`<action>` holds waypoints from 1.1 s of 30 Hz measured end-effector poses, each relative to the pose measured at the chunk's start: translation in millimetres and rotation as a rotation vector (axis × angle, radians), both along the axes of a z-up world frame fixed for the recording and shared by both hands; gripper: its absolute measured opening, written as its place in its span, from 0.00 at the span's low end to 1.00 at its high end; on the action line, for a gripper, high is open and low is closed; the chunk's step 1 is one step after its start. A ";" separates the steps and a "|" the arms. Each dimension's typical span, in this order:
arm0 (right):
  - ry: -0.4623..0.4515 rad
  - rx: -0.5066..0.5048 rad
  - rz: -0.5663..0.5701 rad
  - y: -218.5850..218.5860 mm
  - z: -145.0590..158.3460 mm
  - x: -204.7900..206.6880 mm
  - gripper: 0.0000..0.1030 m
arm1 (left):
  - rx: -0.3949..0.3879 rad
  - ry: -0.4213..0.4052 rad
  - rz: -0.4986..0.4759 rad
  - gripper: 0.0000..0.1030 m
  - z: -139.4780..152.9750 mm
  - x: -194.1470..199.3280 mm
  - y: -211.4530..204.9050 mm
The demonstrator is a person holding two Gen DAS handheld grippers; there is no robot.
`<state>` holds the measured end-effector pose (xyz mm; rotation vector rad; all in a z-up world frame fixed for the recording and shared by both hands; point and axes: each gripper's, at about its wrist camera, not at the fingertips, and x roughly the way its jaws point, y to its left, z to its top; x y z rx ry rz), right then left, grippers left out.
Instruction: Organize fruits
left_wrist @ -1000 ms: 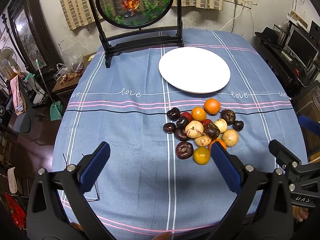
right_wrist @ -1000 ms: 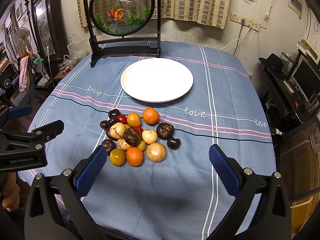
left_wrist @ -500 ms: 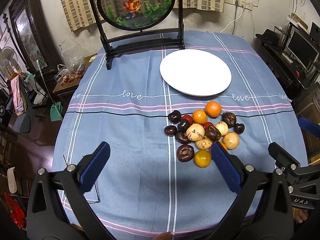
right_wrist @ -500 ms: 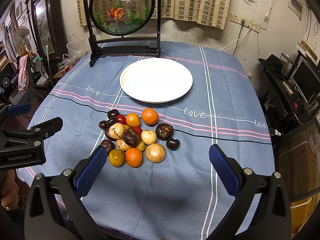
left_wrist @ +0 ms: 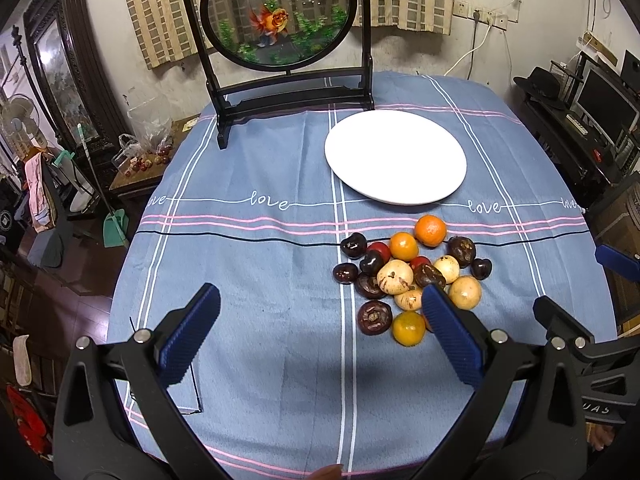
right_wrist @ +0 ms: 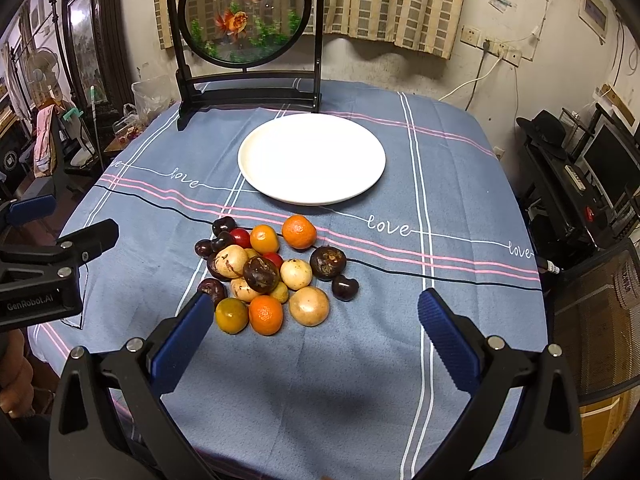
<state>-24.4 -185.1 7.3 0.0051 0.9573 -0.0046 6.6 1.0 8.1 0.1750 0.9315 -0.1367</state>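
I am holding my left gripper [left_wrist: 316,322] wide open and empty over bare tablecloth [left_wrist: 260,264]. The fruit pile [right_wrist: 272,272] is sitting just before the white plate [right_wrist: 312,160]. My right gripper [right_wrist: 312,330] is hovering wide open, gripping nothing.

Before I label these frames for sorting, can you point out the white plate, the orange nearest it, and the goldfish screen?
white plate [right_wrist: 256,168]: right wrist view, bare surface near its left rim.
orange nearest the plate [right_wrist: 299,232]: right wrist view, middle of its peel.
goldfish screen [left_wrist: 276,20]: left wrist view, centre of the round panel.
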 end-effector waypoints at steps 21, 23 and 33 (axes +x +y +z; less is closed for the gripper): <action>0.007 -0.004 -0.011 -3.7 -3.0 5.4 0.99 | -0.003 0.017 -0.011 0.98 -3.9 9.1 -1.4; 0.008 -0.003 -0.012 -4.2 -3.2 5.8 0.99 | -0.003 0.019 -0.012 0.98 -4.8 9.4 -2.0; 0.009 -0.003 -0.012 -3.6 -3.1 6.3 0.99 | -0.004 0.022 -0.013 0.98 -5.4 10.4 -2.3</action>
